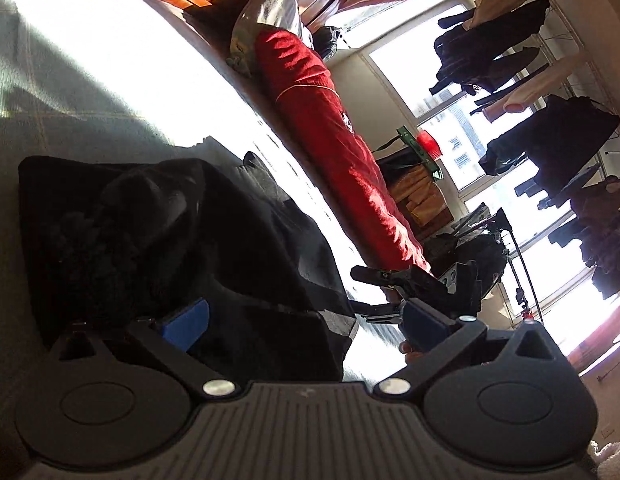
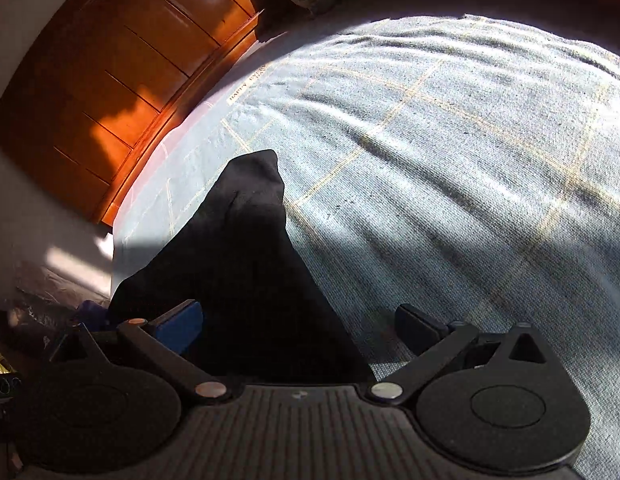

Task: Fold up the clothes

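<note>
A black garment (image 1: 181,232) lies bunched on the grey checked bedspread (image 1: 69,112). My left gripper (image 1: 305,324) is open, and its blue pads (image 1: 185,324) straddle the garment's near edge. At the right of the left wrist view, my right gripper (image 1: 362,294) reaches toward the same garment's side, with part of a hand below it. In the right wrist view a narrow part of the black garment (image 2: 249,248) runs from between the fingers up to a point. The right gripper (image 2: 299,328) is open, with the cloth lying by its left pad (image 2: 181,328).
A long red quilt roll (image 1: 330,140) and a pillow (image 1: 269,8) lie along the bed's far side. The wooden headboard (image 2: 121,80) stands at the bed's end. Dark clothes hang on a rack (image 1: 550,140) by the bright window. Wide sunlit bedspread (image 2: 450,140) stretches ahead.
</note>
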Demonstrator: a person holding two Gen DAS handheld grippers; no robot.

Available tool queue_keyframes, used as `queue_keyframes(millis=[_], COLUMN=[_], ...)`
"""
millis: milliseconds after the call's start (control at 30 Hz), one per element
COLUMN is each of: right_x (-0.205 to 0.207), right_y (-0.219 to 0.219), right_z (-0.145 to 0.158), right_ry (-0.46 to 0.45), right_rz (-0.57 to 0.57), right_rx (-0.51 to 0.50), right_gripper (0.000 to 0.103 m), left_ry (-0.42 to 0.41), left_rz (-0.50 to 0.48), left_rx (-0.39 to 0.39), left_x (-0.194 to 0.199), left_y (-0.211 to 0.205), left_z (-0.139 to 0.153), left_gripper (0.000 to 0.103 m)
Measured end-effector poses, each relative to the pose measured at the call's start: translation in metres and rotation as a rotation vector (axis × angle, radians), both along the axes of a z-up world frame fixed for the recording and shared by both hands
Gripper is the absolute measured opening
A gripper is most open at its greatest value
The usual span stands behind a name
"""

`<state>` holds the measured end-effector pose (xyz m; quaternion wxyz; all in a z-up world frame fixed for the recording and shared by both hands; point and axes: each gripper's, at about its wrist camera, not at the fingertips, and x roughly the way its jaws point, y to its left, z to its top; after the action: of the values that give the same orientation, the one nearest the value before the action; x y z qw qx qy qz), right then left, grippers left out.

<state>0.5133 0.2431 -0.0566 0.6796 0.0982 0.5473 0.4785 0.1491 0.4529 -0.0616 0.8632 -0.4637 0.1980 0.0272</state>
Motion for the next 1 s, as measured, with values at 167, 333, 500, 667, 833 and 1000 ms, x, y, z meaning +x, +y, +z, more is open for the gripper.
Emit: queue_keyframes(millis=[167,333,500,667,833,1000], right_x=[-0.011,0.003,0.030,0.055,0.062,0.052], right_y=[-0.026,-0.021,0.048,0.124,0.148,0.144], right_z=[-0.008,0.033,0.049,0.003,-0.004,0.041], right_ry=[0.205,0.055,0.017,0.061,0.153,-0.032], right_rz=[0.044,0.045,0.140,0.226,0.233,0.218], right_rx=[0.140,0.133,0.179,0.036,0.195,0.250], right_gripper=[0.103,0.103,0.103,0.103,0.103,0.103], left_ry=[-0.013,-0.037,-0.096,-0.075,-0.056,-0.067], left_rz=[0.030,0.078,0.116,0.137,0.187,0.202], left_rx=[-0.030,-0.004,-0.044,-0.026,-0.036,-0.007], left_x=[-0.013,-0.032,-0.042,-0.051,-0.065,-0.064], left_y=[0.000,-0.010,-0.016,-0.021,-0.017,-0.014], left_z=[-0.007,0.009,0.012,0.016,0.011,0.016], left_gripper=[0.102,0.102,0.102,0.102,0.102,0.102])
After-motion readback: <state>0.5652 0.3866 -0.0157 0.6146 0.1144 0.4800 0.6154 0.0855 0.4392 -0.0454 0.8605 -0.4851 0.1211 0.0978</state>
